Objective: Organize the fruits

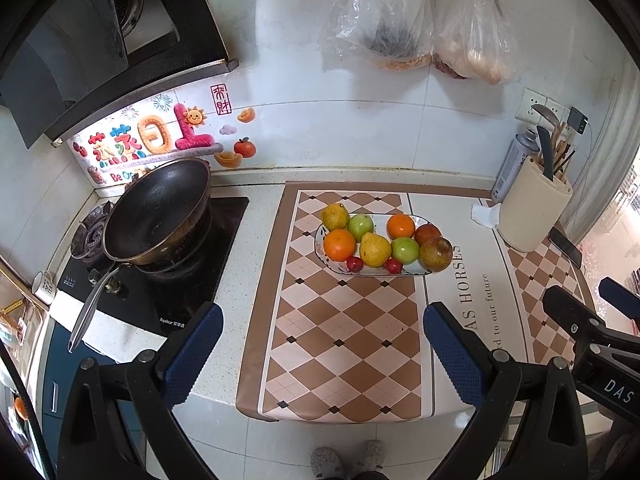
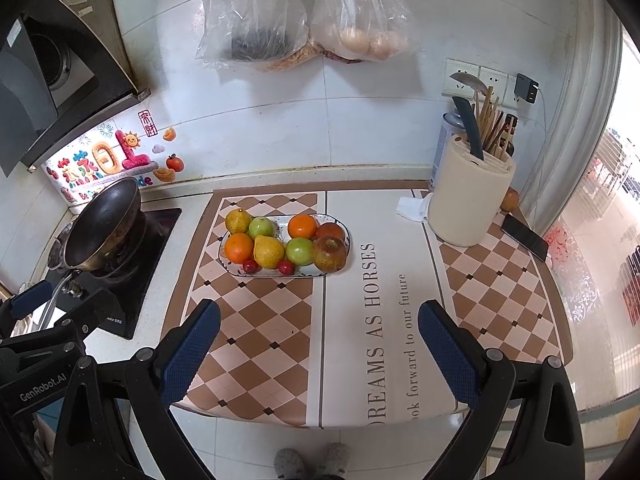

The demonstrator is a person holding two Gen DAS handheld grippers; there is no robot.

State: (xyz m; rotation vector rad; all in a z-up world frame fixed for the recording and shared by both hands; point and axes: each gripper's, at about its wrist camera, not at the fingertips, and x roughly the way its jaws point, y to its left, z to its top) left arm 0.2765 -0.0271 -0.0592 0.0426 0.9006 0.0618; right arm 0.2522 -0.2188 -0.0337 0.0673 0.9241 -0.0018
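A kitchen counter seen from two handheld grippers, both held back over the counter's near edge. At the far left, a black wok (image 1: 160, 216) sits on the stove, close to the counter's left end. The left gripper (image 1: 322, 354) has its jaws spread wide and holds nothing. Straight ahead of it, in the middle of the checkered mat (image 1: 340, 344), lies an oblong plate (image 1: 332, 266) of fruit — its long axis runs left to right, parallel to the back wall. On it, left to right: a yellow pear (image 1: 335, 216), an orange (image 1: 339, 244), a green apple (image 1: 360, 227), a second pear (image 1: 375, 249), a second orange (image 1: 400, 226), a second green apple (image 1: 405, 249) and a brownish-red fruit (image 1: 435, 254). The right gripper (image 2: 319, 350), also spread wide and empty, sees the plate ahead and to its left, so the left gripper seems better lined up. Bare mat lies between both grippers and the plate. At the right end a cream utensil holder (image 2: 470, 204) and a phone (image 2: 525, 237) stand well apart from the plate.
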